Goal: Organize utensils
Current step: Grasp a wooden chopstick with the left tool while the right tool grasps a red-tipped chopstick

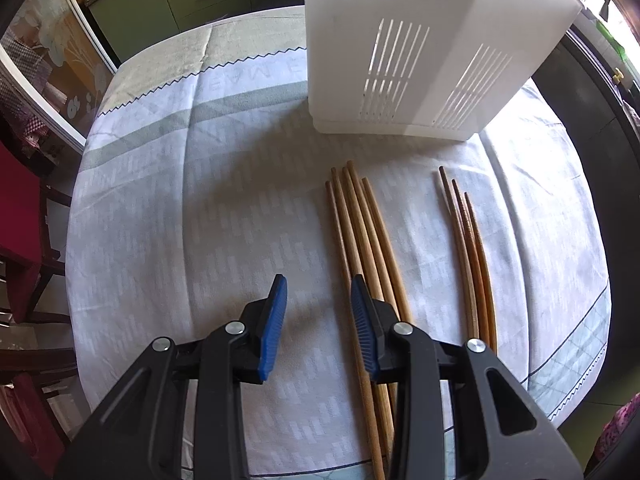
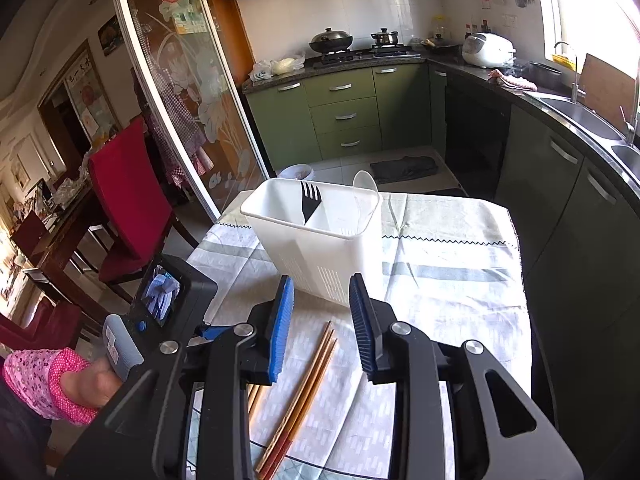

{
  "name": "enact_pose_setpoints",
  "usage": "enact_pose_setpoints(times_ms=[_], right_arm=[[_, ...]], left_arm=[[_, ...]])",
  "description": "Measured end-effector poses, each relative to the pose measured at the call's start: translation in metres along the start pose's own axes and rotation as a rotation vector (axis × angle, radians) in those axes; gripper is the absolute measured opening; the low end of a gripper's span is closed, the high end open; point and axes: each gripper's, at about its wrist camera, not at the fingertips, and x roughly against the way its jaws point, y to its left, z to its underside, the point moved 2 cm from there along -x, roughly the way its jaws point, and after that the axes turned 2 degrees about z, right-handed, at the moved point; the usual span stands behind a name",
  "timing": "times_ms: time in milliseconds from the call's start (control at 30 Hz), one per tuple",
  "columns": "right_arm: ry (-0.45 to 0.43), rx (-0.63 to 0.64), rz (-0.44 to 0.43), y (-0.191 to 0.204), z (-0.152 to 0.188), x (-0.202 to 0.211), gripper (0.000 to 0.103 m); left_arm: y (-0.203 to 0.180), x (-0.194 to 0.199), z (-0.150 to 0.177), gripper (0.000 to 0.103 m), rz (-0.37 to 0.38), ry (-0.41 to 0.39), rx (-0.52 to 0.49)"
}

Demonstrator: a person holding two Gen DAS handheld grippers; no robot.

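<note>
A white slotted utensil holder (image 1: 420, 40) stands on the clothed table; the right wrist view shows it (image 2: 316, 256) holding a black fork (image 2: 310, 202) and a clear spoon (image 2: 366, 196). Several light wooden chopsticks (image 1: 360, 232) lie in a bundle before it, with three darker chopsticks (image 1: 472, 260) to their right. My left gripper (image 1: 318, 284) is open and empty, low over the cloth, its right finger over the light bundle. My right gripper (image 2: 320, 284) is open and empty above the three darker chopsticks (image 2: 308, 384).
The table (image 2: 448, 264) has a white and grey patterned cloth. Red chairs (image 2: 128, 196) stand to the left by a glass sliding door. Green kitchen cabinets (image 2: 344, 116), a stove with pots and a sink counter lie beyond. The left hand-held unit (image 2: 160, 312) shows in the right wrist view.
</note>
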Motion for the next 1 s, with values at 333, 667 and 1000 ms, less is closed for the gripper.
enact_pose_setpoints(times_ms=[333,667,1000], right_arm=[[0.068,-0.016,0.001,-0.008,0.017,-0.016,0.03],[0.38,-0.014,-0.001,-0.001,0.08,-0.113,0.03],[0.483,-0.001,0.067,0.006,0.101,-0.153,0.029]], left_arm=[[-0.01,-0.013,-0.003,0.032,-0.016,0.042,-0.01],[-0.005,-0.014,0.005,0.009,-0.037,0.043,-0.04],[-0.002,-0.016,0.008,0.009,-0.046,0.033,-0.06]])
